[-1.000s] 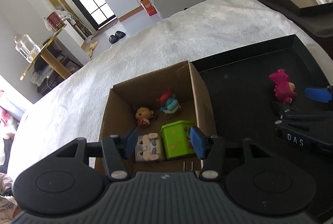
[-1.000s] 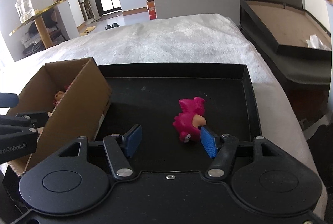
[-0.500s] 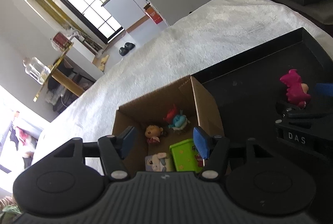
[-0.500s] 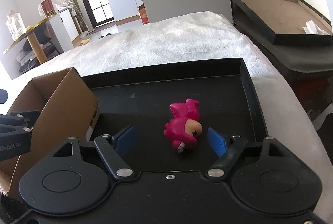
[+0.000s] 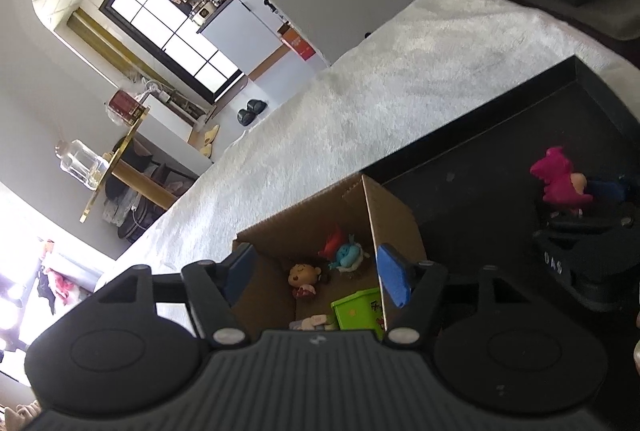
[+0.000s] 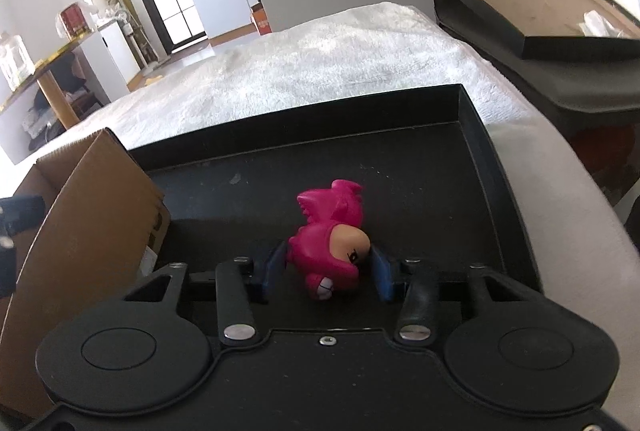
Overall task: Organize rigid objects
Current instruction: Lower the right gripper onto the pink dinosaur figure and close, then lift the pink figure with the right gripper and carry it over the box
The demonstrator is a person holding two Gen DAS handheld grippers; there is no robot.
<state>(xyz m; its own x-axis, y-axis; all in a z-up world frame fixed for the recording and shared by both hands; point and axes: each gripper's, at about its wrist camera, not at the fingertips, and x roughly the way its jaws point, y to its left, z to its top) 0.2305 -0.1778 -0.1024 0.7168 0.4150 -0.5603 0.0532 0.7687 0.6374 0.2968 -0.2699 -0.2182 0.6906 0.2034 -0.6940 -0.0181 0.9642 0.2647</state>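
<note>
Left wrist alone shows me the cardboard box holding small figures and a green cube, my left gripper wide and empty over it, right wrist shows my right gripper just closing, pads against the pink toy on the near black tray.

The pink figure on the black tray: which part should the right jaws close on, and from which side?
Grip the pink figure across its rounded body, coming from the near side, above and behind it. It lies tipped on the black tray with its crest pointing away, so the body's flanks face the right gripper, whose jaws have just been closing around it.
</note>
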